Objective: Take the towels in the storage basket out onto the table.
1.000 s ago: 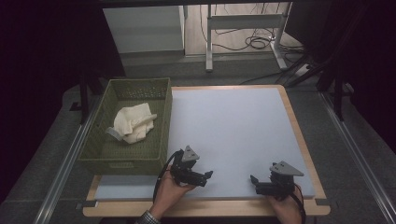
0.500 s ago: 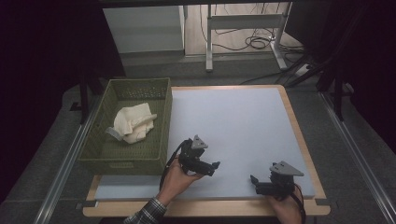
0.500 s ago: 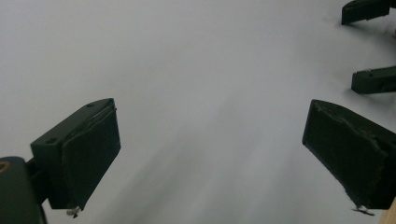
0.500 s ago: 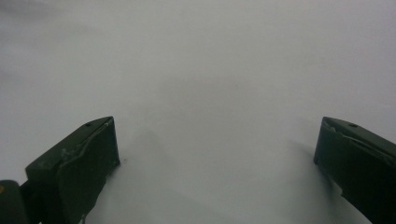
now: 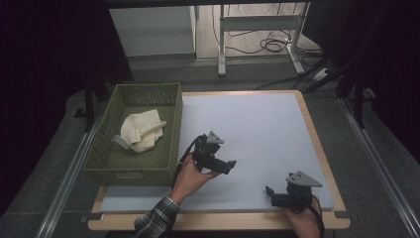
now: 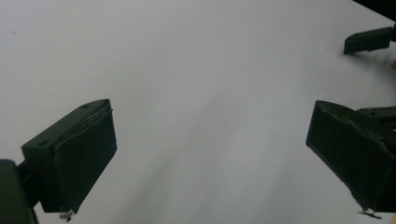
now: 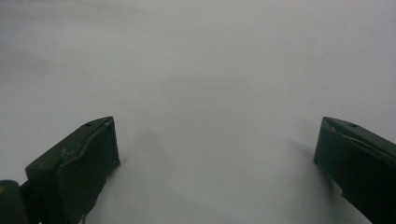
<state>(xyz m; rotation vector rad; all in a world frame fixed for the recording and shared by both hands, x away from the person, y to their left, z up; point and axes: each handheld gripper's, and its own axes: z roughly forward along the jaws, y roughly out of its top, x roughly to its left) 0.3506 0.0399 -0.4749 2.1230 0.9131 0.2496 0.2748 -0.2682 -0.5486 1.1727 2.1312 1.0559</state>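
Cream crumpled cloth point(image 5: 140, 131) lies in the green perforated plastic basket point(image 5: 173, 124); both grippers' jaws gape empty, left gripper point(image 5: 229, 166) having just widened, and could snag the basket's rim.

Crumpled cream cloth point(image 5: 141, 131) lies inside the green basket point(image 5: 171, 134).

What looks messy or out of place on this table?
Nothing is spilled or broken. The cream cloth lies crumpled in the green basket rather than folded, and the basket overhangs the table's left edge.
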